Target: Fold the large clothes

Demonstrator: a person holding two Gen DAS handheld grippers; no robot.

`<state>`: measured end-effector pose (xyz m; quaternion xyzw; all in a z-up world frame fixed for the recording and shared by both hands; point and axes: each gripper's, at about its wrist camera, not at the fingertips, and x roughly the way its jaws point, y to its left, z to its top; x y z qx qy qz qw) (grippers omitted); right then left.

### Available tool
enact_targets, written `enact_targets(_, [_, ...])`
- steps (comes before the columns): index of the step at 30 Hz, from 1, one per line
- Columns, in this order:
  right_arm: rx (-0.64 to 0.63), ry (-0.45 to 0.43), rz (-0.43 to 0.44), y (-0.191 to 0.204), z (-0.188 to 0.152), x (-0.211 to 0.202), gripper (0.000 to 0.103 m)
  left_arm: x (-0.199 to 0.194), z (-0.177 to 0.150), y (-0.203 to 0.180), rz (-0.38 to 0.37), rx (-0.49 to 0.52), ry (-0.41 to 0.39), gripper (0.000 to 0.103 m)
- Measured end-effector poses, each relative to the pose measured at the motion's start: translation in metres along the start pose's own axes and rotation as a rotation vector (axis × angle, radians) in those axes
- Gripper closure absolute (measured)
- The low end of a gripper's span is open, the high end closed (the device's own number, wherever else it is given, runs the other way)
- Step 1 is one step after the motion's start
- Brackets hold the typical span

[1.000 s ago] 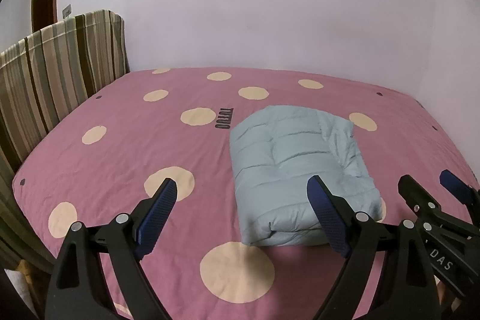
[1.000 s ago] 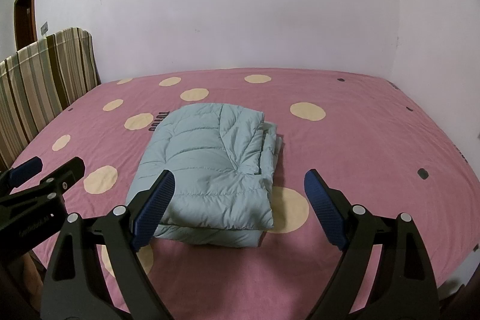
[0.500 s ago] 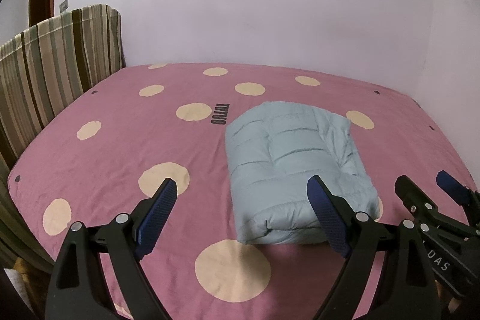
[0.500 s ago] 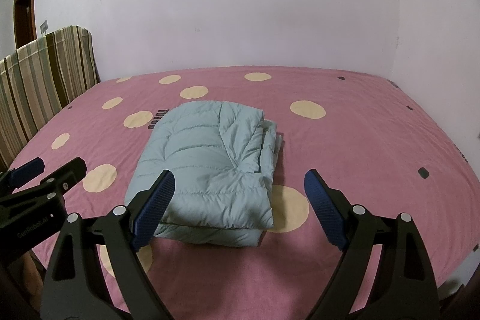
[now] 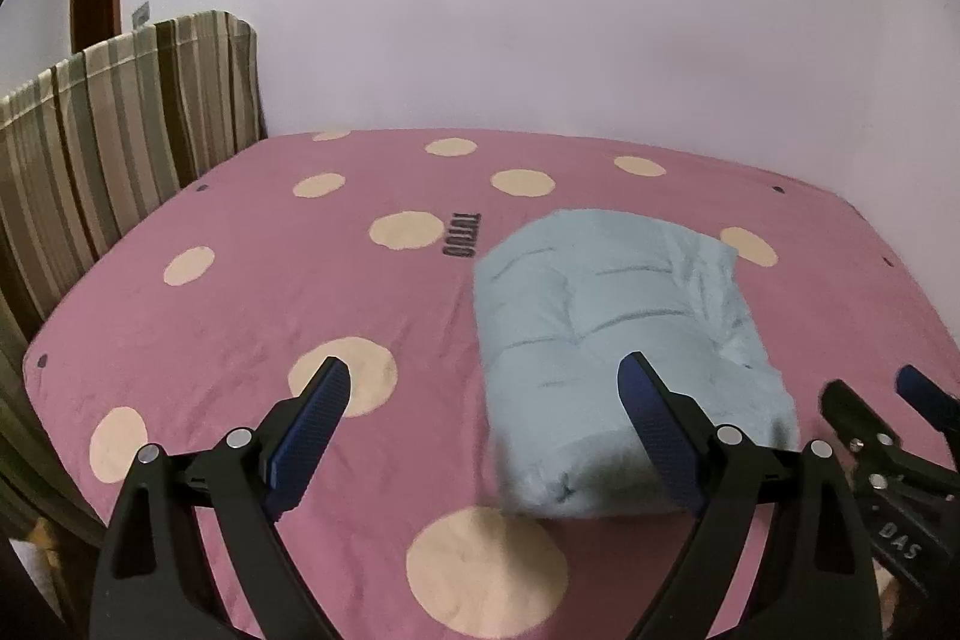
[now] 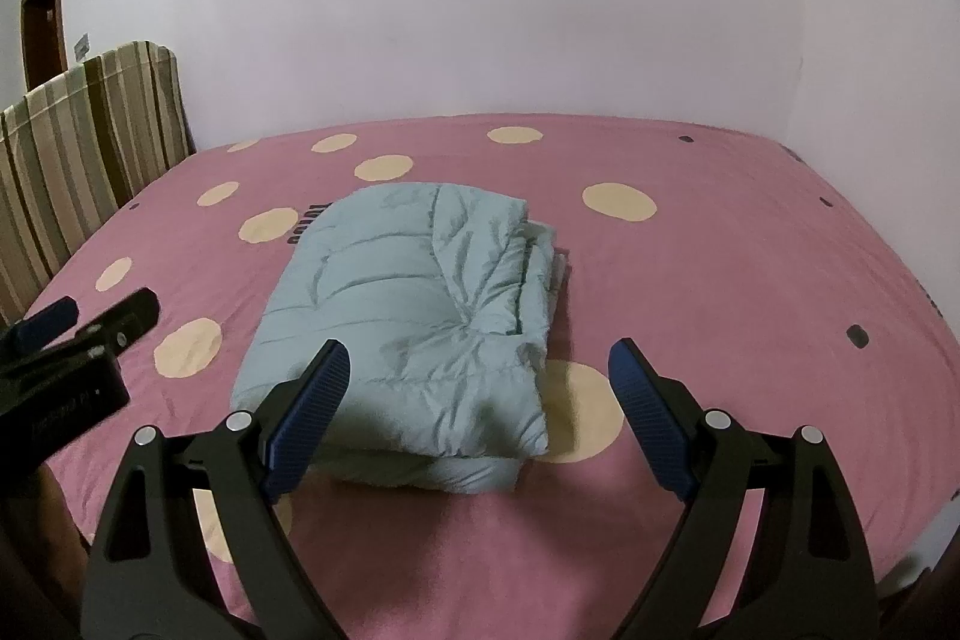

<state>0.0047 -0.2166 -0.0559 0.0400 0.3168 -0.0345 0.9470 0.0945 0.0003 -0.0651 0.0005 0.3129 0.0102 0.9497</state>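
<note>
Clearly, the pale blue quilted jacket (image 6: 414,328) is lying as a thick folded bundle on the pink dotted bed (image 6: 720,280), near the front edge and roughly in the middle. Both tools are hovering short of it and touching nothing: the right gripper (image 6: 477,409) is standing wide open with only air between its blue pads (image 6: 306,418), and the left gripper (image 5: 480,430) is likewise gaping, empty, off to the bundle's left side.

Judging by the puffed, stitched panels, the jacket is looking light, soft and springy, the sort that is trying to swell back open once pressure is taken off. Its shell is appearing smooth and probably a little slippery, so a shallow pinch on the top layer alone is likely to slide or peel one layer away. Nothing about it is looking fragile.

The loose layered edges are showing along the bundle's right side, while the near end is looking rounded and closed. A sensible hold is probably a deep bite across that near folded end, taking in all layers, one gripper toward each corner.
</note>
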Motion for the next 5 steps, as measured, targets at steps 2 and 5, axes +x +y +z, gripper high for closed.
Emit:
enact_targets(2, [0.008, 0.005, -0.006, -0.006, 0.000, 0.005, 0.015, 0.008, 0.002, 0.002, 0.005, 0.013, 0.008, 0.013])
enact_targets(5, [0.027, 0.017, -0.028, -0.017, 0.001, 0.016, 0.015, 0.025, 0.003, 0.008, 0.024, 0.016, 0.026, 0.013])
